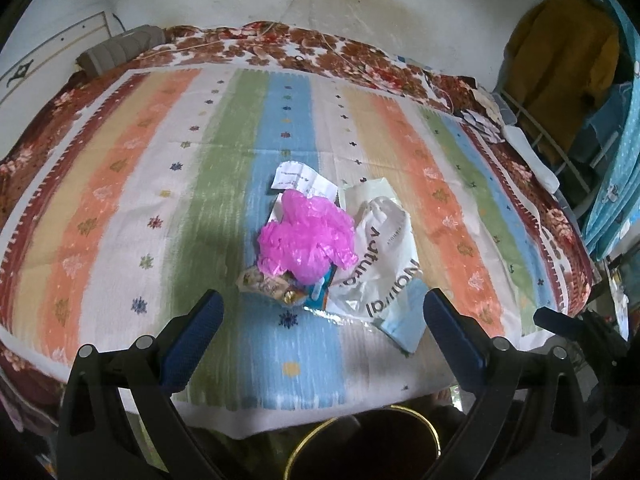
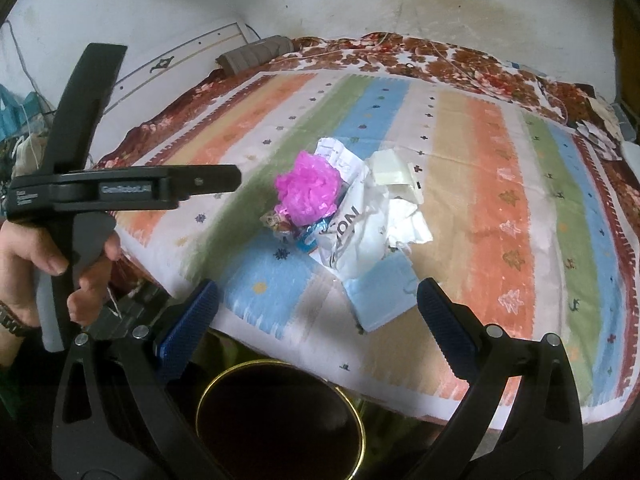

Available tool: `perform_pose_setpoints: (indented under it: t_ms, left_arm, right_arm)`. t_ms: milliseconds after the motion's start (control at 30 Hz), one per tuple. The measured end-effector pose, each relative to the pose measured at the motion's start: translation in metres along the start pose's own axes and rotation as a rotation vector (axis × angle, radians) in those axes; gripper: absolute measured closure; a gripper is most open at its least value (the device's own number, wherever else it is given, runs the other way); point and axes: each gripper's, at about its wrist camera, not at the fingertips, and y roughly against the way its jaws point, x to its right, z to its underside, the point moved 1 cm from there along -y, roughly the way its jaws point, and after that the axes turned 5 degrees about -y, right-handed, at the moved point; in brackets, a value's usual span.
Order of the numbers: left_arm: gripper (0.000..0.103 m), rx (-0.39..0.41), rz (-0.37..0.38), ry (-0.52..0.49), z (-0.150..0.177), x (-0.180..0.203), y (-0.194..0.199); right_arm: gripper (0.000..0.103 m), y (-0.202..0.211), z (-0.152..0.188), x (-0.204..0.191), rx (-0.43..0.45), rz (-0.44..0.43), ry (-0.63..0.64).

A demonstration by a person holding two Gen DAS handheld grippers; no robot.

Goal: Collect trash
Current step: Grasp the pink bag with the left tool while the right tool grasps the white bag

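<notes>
A heap of trash lies on the striped bedcover (image 1: 160,208) (image 2: 500,208). On top is a crumpled pink plastic bag (image 1: 306,236) (image 2: 308,190). Beside it sit a white printed bag (image 1: 380,264) (image 2: 352,236), crumpled paper (image 1: 300,180) (image 2: 400,184), snack wrappers (image 1: 272,284) (image 2: 288,228) and a pale blue sheet (image 1: 404,320) (image 2: 380,292). My left gripper (image 1: 322,314) is open, just short of the heap. My right gripper (image 2: 318,302) is open too, near the bed's edge. A dark bin with a gold rim (image 1: 424,420) (image 2: 208,392) stands below the bed edge.
The left gripper's body (image 2: 120,190) and the hand holding it (image 2: 60,264) fill the left of the right wrist view. A grey rolled bundle (image 1: 116,50) (image 2: 256,54) lies at the bed's far corner. Clothes (image 1: 564,68) hang at the right. White wall behind.
</notes>
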Motion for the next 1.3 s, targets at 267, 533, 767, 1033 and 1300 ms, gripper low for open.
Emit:
perform_pose_setpoints:
  t_ms: [267,533,767,1033,1300]
  left_arm:
    - [0.008,0.019,0.002,0.028,-0.015,-0.015,-0.022]
    - [0.011,-0.011,0.049,0.096,-0.025,-0.040,-0.050]
    - [0.018,-0.045,0.067,0.071,-0.032,-0.050,-0.074]
    - [0.026,-0.075,0.099,0.016,-0.040,-0.049,-0.095]
    - [0.040,-0.074,0.147,-0.019,-0.044,-0.047,-0.113]
  right_arm:
    - [0.009,-0.025,-0.014,0.004,0.001,0.001,-0.008]
    - [0.013,-0.061,-0.025,0.014,-0.027,0.002,-0.021]
    - [0.014,-0.082,-0.034,0.016,-0.045,-0.001,-0.041]
    - [0.023,-0.111,-0.045,0.025,-0.077,-0.001,-0.065]
    - [0.055,-0.133,-0.052,0.028,-0.113,-0.019,-0.074]
